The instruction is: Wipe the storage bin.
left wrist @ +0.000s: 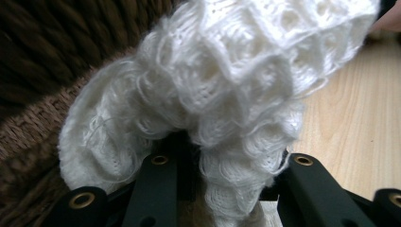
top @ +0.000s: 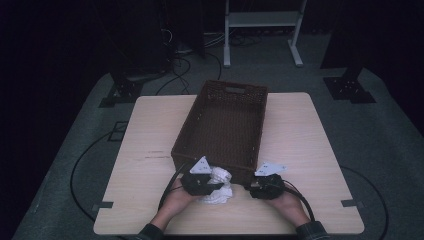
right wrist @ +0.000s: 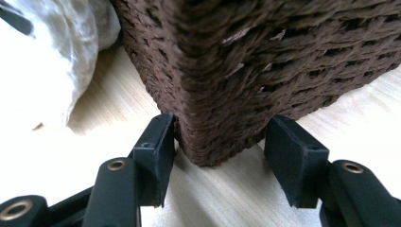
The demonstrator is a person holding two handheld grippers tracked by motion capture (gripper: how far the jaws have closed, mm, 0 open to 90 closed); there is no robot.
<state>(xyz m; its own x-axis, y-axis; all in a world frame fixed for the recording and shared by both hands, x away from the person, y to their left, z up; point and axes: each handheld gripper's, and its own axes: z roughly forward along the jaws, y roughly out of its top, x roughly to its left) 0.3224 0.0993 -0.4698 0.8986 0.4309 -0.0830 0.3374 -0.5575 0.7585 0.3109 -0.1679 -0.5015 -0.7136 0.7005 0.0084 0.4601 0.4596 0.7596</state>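
at the near edge of the table point(top: 150, 125), both my forearms come in side by side, each hand wrapped around its tongs. my left gripper point(top: 212, 186) sits just before the near wall of the brown wicker basket point(top: 227, 120), jaws pointing toward the right. in the left gripper view a white knitted cloth point(left wrist: 213, 90) bulges between the jaws, which stand parted with folds of it draped over and between them; whether they pinch it i cannot tell. the cloth lies on the table against the basket's near wall. my right gripper point(right wrist: 217, 156) is at the basket's near right corner, jaws spread apart on either side of that corner, the left jaw touching the weave, the right one just clear.
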